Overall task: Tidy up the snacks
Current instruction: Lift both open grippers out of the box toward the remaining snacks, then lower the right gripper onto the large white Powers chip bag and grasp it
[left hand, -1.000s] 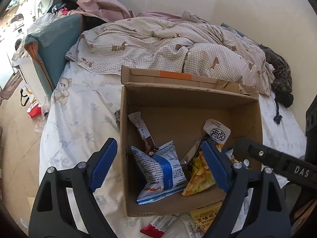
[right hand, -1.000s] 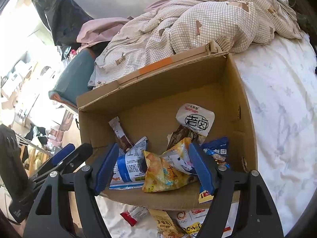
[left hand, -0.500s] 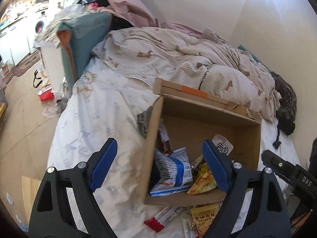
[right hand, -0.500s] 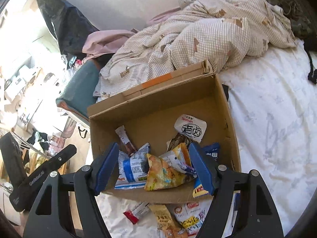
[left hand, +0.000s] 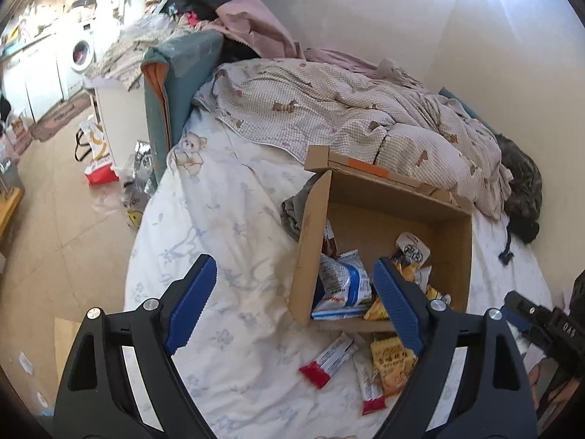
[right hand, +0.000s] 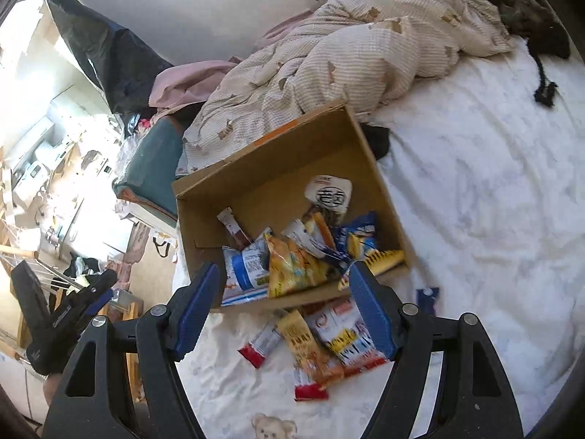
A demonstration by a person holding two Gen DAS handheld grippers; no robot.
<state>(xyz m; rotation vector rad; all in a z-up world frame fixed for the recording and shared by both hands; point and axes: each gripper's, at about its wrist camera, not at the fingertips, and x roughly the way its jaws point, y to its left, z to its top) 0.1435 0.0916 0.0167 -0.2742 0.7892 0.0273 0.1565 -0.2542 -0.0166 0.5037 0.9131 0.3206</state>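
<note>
A: Item one, the hand-held grippers?

B: I read the left hand-held gripper with jaws wide and nothing between its blue pads. The right hand-held gripper is likewise wide and empty. Both point down over the bed.

A: Item two, the container?

B: One cardboard box, open at the top, resting on the white printed sheet. It lies ahead of the right hand-held gripper, and ahead and to the right of the left one.

A: Contents?

B: I count a blue-and-white packet, a yellow-orange packet, a white packet with black characters toward the far wall, a slim brown stick pack leaning in the left corner, and blue-and-yellow packets at the right side.

A: Item three, loose stock?

B: Outside the box, just below its near wall and between the right hand-held gripper's fingers: a red-ended bar, an orange packet, a white-and-red packet, another red-ended bar. A small blue piece lies on the sheet to the right.

A: Beyond the box?

B: A rumpled checked duvet.
</note>
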